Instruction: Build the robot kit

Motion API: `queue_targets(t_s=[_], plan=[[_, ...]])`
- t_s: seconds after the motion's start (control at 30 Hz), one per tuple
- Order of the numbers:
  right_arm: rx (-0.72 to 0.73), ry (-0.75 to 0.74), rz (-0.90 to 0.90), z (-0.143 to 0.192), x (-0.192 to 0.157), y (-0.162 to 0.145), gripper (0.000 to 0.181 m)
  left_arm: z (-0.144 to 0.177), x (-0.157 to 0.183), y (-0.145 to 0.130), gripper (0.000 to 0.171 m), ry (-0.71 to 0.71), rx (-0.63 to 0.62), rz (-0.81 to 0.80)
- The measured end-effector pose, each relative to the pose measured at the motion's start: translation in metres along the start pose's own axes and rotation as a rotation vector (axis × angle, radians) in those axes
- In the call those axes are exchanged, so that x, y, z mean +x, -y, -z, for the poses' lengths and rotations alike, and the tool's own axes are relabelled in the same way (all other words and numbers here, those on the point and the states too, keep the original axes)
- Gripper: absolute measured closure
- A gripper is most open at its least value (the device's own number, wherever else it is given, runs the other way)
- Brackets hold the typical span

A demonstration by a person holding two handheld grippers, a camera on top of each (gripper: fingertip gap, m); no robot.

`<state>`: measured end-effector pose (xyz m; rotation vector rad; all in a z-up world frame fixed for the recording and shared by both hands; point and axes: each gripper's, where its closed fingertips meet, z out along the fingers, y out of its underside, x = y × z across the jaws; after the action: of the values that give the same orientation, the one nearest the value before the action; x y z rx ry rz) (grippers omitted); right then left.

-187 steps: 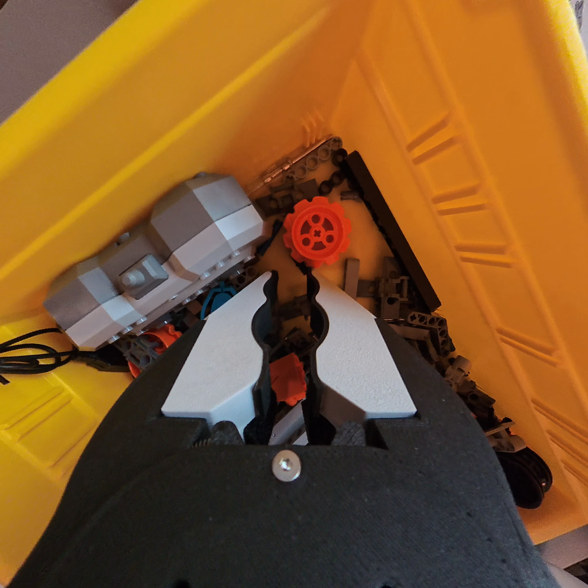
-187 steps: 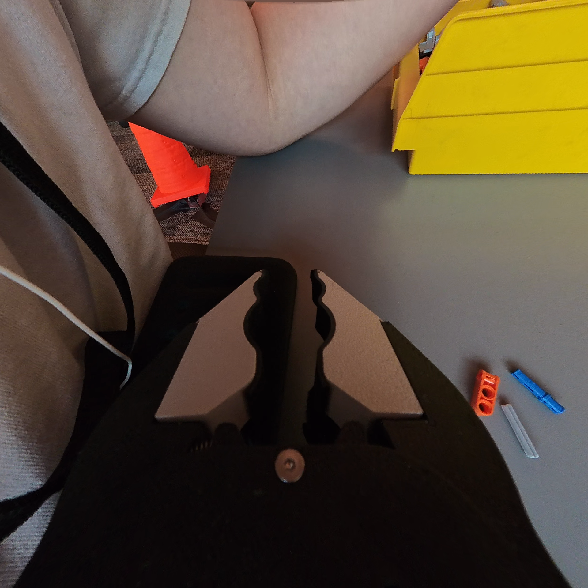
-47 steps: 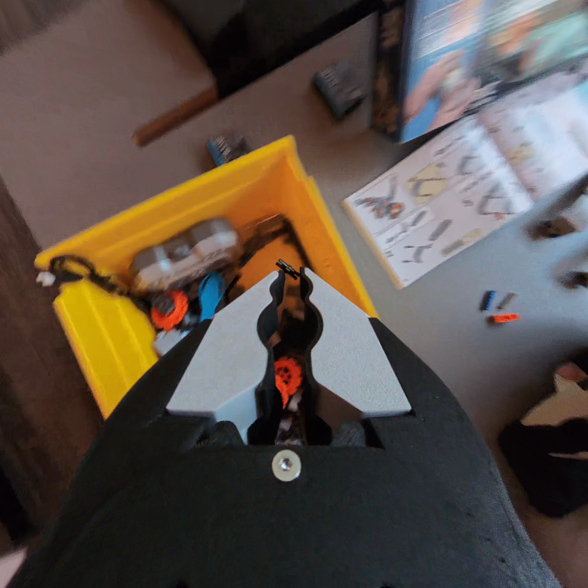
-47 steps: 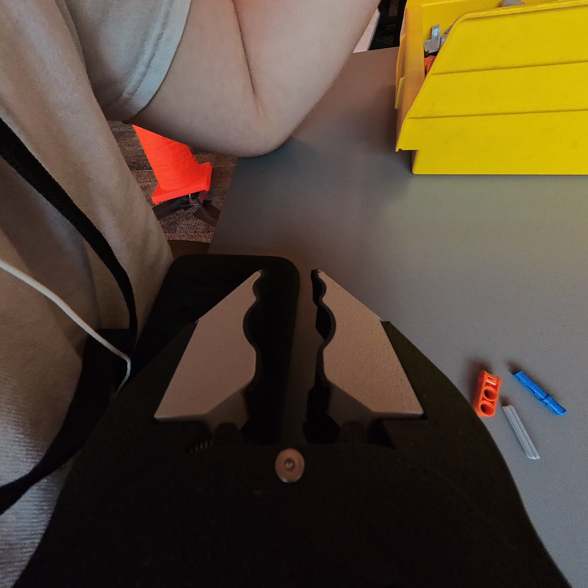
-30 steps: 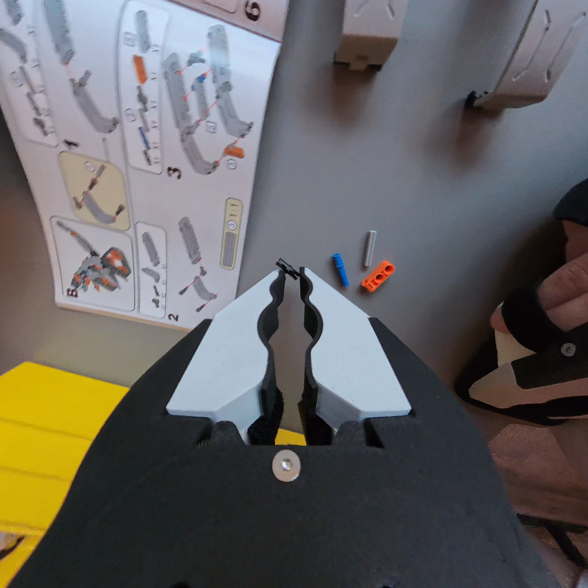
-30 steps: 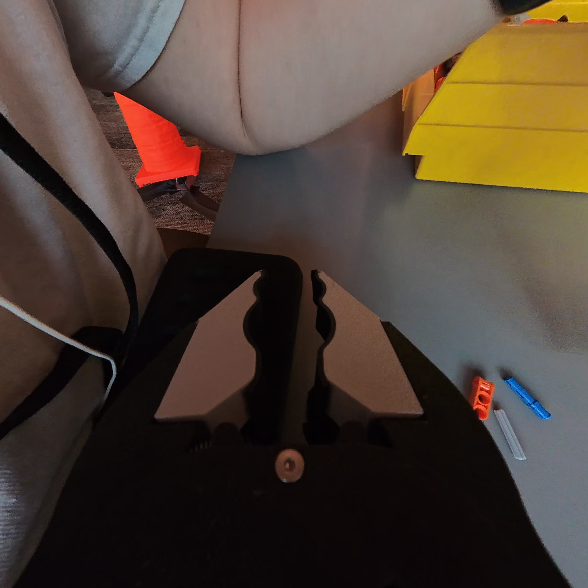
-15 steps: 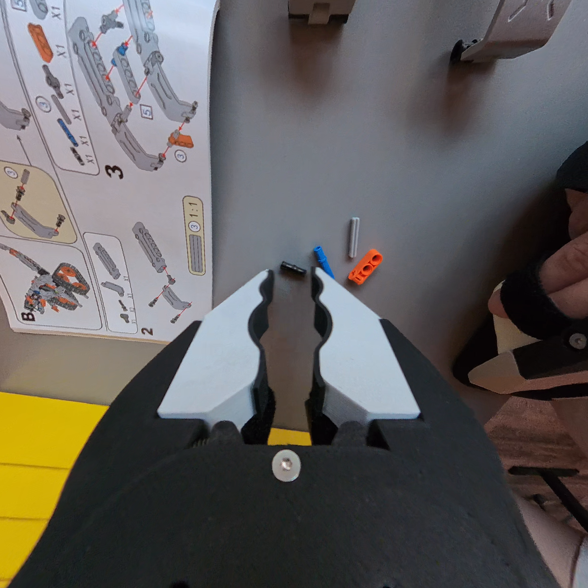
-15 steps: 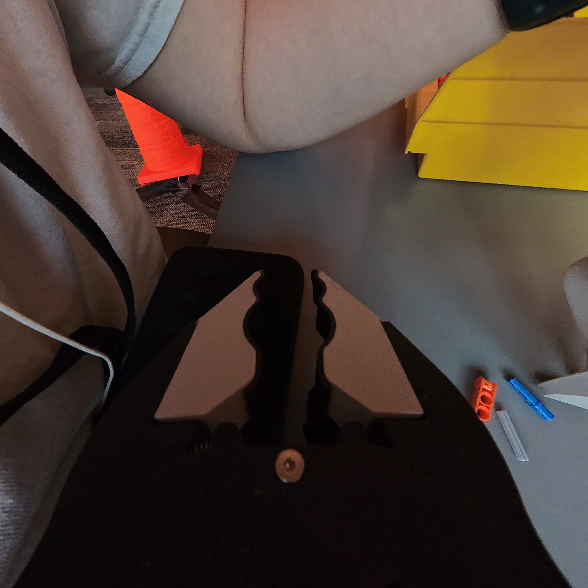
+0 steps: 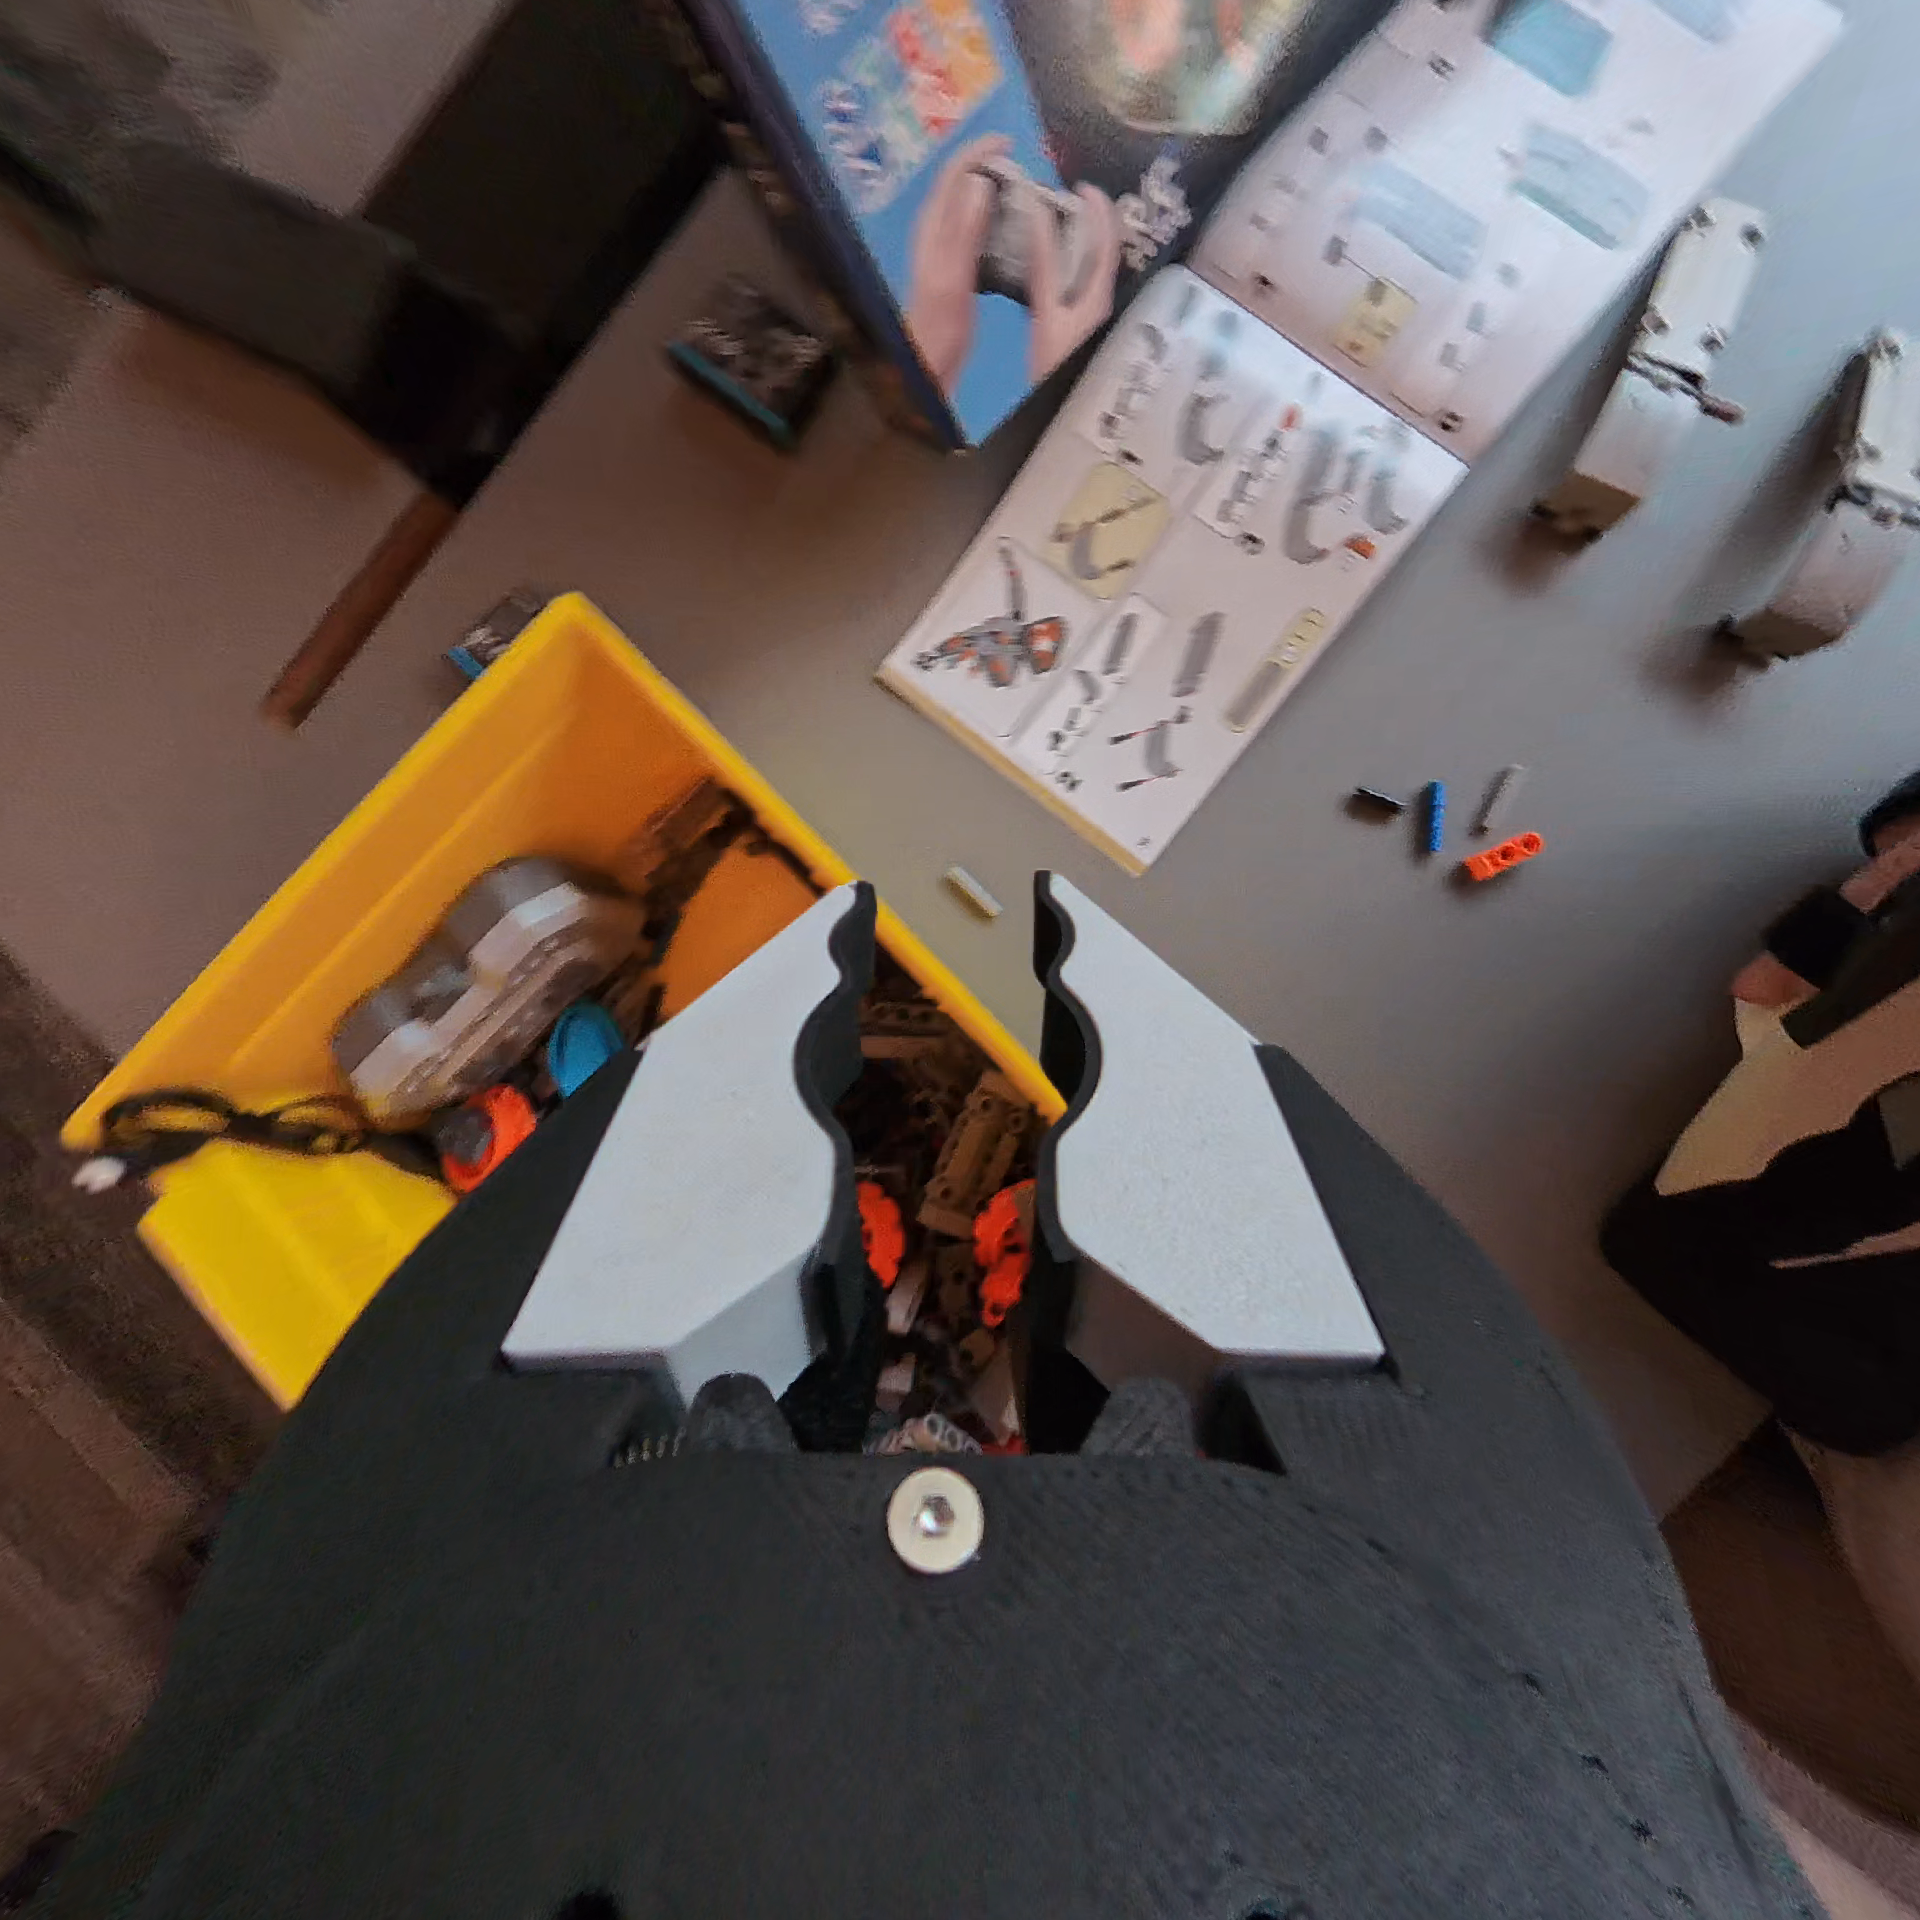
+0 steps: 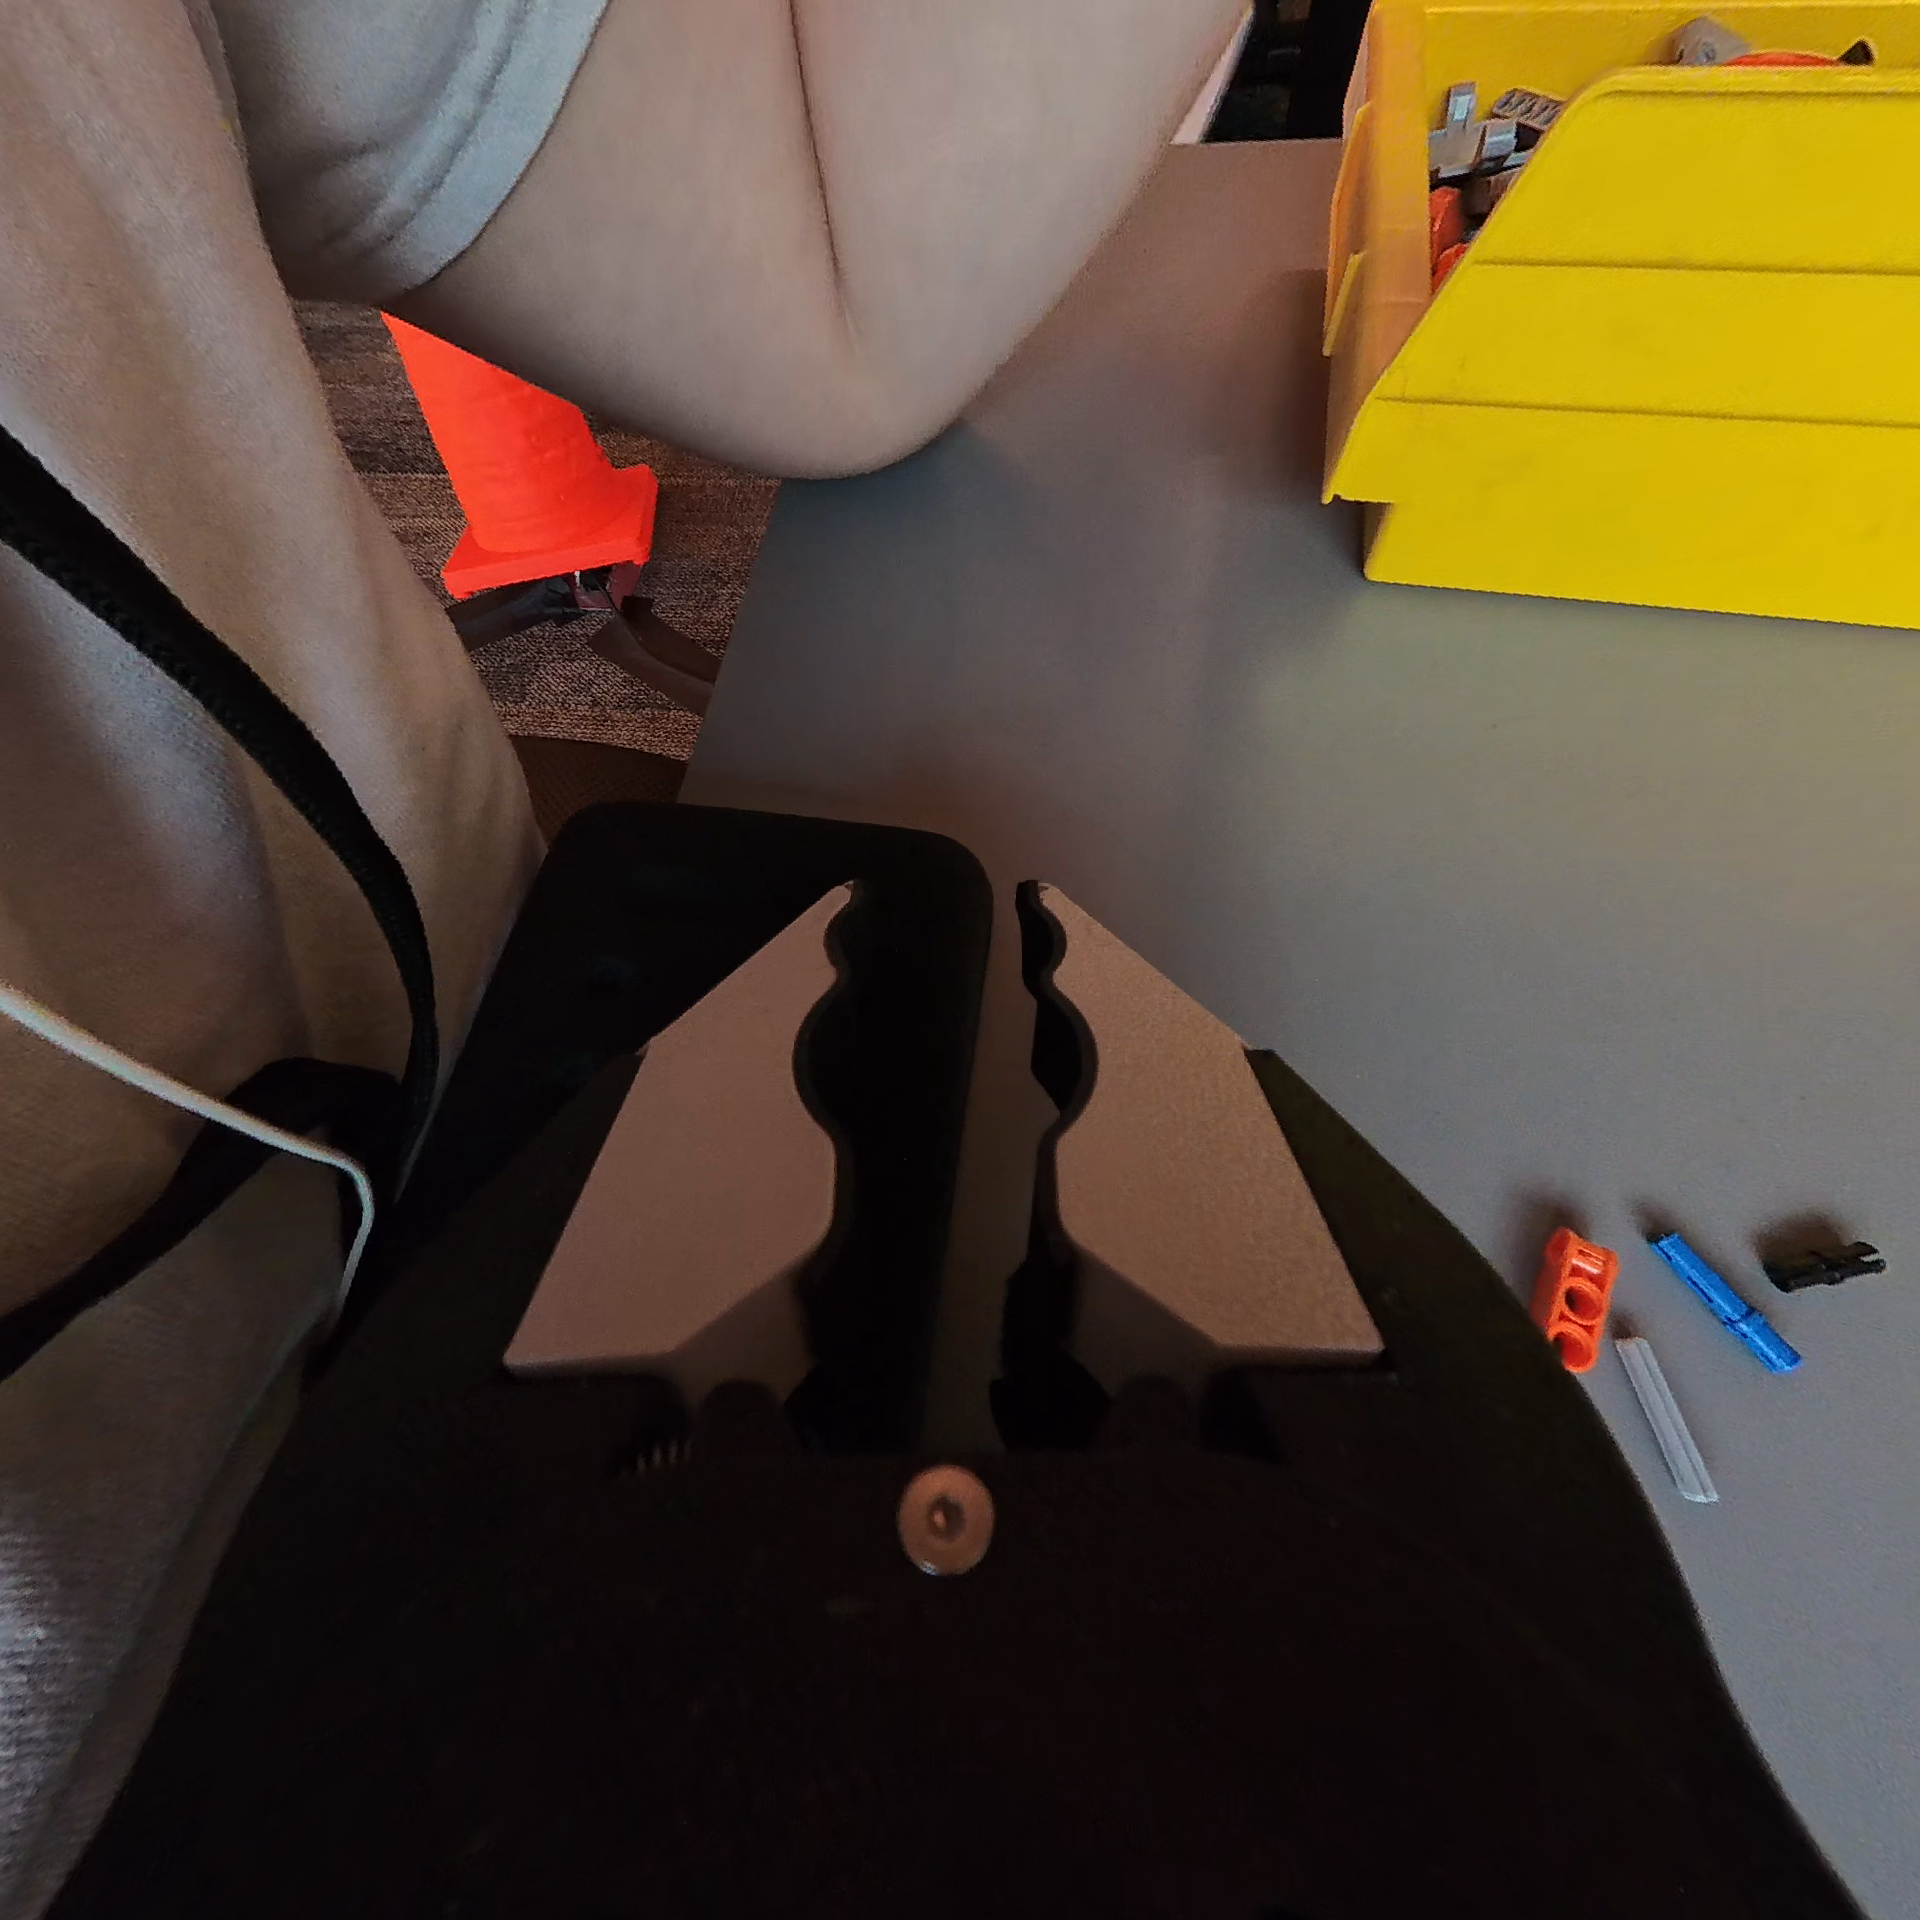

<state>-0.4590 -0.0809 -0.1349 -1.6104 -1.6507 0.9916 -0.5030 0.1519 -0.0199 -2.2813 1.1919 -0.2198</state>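
Note:
My left gripper (image 9: 951, 894) is open and empty, and hangs above the near corner of a yellow bin (image 9: 520, 748). The bin holds a grey motor block (image 9: 488, 997), a black cable and several dark and orange building parts. To the right, on the grey table, a black pin (image 9: 1377, 802), a blue pin (image 9: 1434, 816), a grey axle (image 9: 1496, 798) and an orange two-hole piece (image 9: 1501, 857) lie close together. My right gripper (image 10: 940, 888) is open and empty, low at the table's near edge. The same orange piece (image 10: 1577, 1299), blue pin (image 10: 1725, 1299), black pin (image 10: 1823, 1264) and axle (image 10: 1665, 1418) lie to its right.
An open instruction booklet (image 9: 1174, 623) and a blue box (image 9: 966, 208) lie beyond the bin. A small tan piece (image 9: 974, 894) lies by the bin's wall. Two grey-white units (image 9: 1652, 364) stand at the far right. A person's arm (image 10: 779, 260) hangs over the table. An orange cone (image 10: 530, 457) stands on the floor. The grippers' ends are close to 25 centimeters from one another. My right gripper is the nearer one to the grey axle (image 9: 1496, 798): about 12 centimeters, against 20 centimeters. It turns up in the right wrist view (image 10: 1676, 1407) as well. My right tips are roughly 15 centimeters from the blue pin (image 9: 1434, 816). My right wrist view (image 10: 1731, 1298) looks at it from another angle.
My left gripper let go of the black pin beside the blue pin, opened, and swung back over the yellow bin. My right gripper has stayed in place.

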Motion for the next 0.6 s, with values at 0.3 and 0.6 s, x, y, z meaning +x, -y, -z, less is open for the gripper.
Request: queue_targets(t_s=[0.3, 0.6], plan=[[0.002, -0.002, 0.001, 0.0, 0.0, 0.001, 0.153, 0.073, -0.049, 0.002, 0.143, -0.017, 0.344, 0.252], [0.0, -0.002, 0.001, 0.0, 0.0, 0.001, 0.152, 0.138, -0.034, 0.036, 0.133, -0.092, 0.708, 0.191]])
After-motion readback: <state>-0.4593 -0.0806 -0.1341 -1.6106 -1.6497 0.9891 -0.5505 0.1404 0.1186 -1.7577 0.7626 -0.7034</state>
